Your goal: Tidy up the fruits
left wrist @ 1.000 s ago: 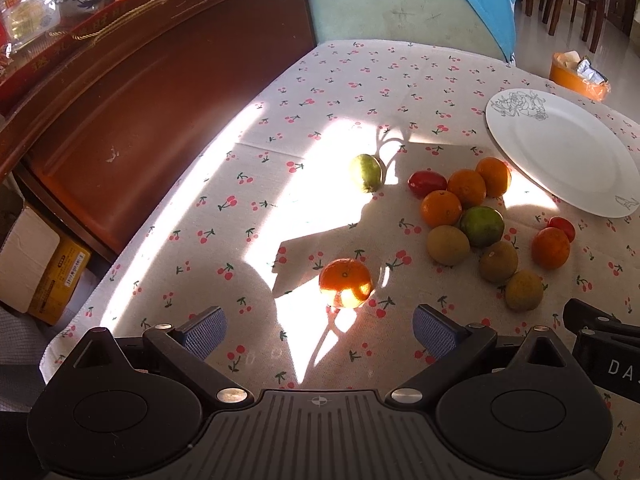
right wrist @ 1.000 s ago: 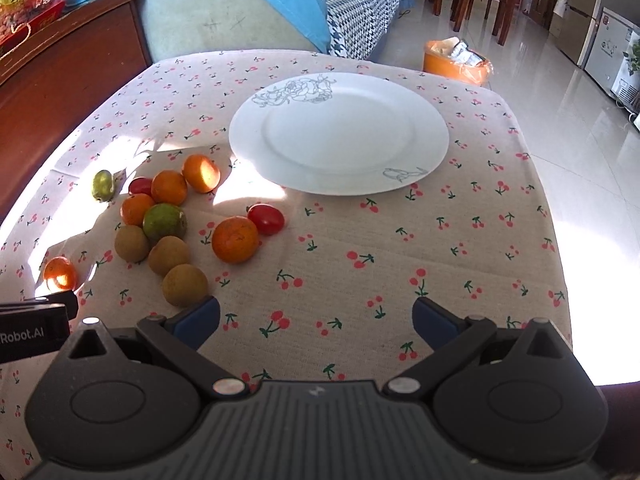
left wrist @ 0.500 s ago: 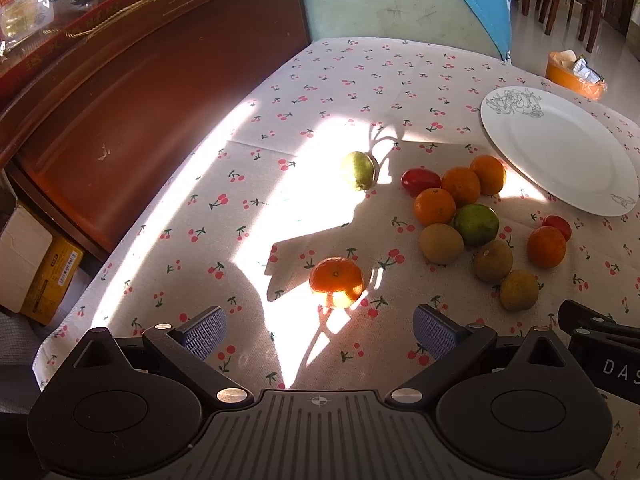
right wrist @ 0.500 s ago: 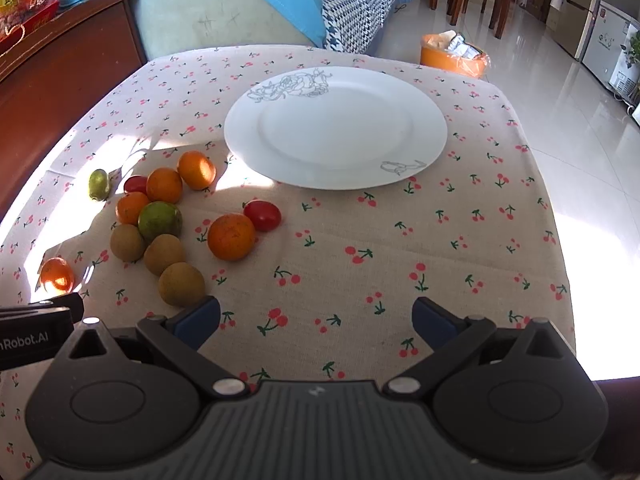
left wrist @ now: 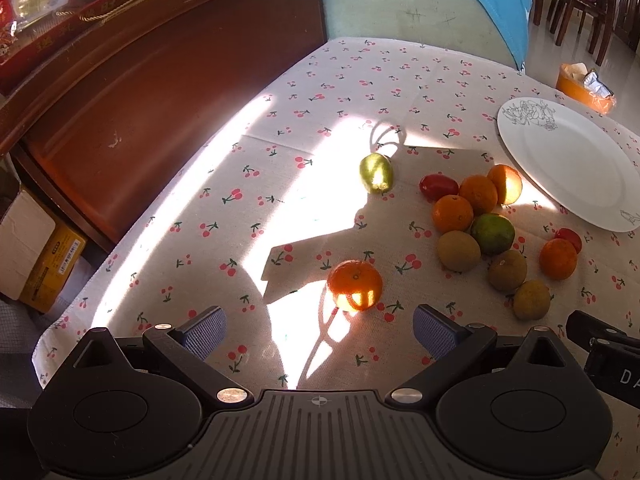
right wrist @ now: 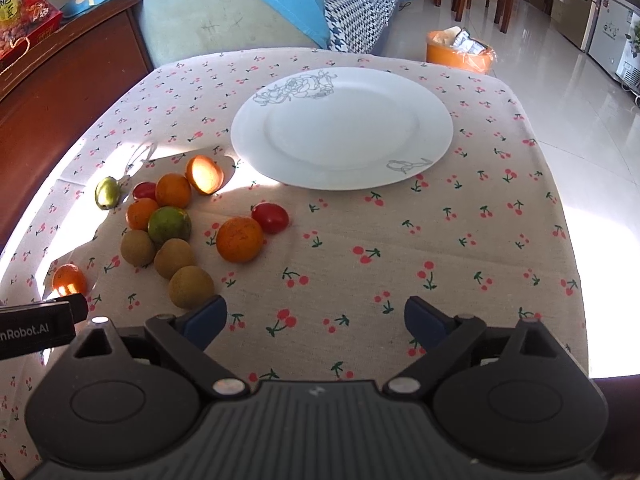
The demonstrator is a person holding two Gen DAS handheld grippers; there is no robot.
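Note:
Several fruits lie loose on the cherry-print tablecloth (left wrist: 328, 92): oranges, brown kiwis, a green citrus (left wrist: 493, 233) and red tomatoes in a cluster. A lone orange (left wrist: 354, 285) lies just ahead of my left gripper (left wrist: 320, 326), which is open and empty. A small green fruit (left wrist: 376, 172) lies farther off in sunlight. An empty white plate (right wrist: 434, 120) stands beyond my right gripper (right wrist: 316, 318), which is open and empty. A brown kiwi (right wrist: 191, 286) lies by its left finger. An orange (right wrist: 239, 239) and a tomato (right wrist: 270, 218) lie nearer the plate.
A dark wooden cabinet (left wrist: 140, 88) runs along the table's left side, with cardboard boxes (left wrist: 36, 248) on the floor below. A green sofa (right wrist: 224, 20) with a blue cloth is behind the table. An orange bin (right wrist: 458, 52) stands on the tiled floor.
Both grippers have drawn back a little from the table. The fruits and the plate have not moved.

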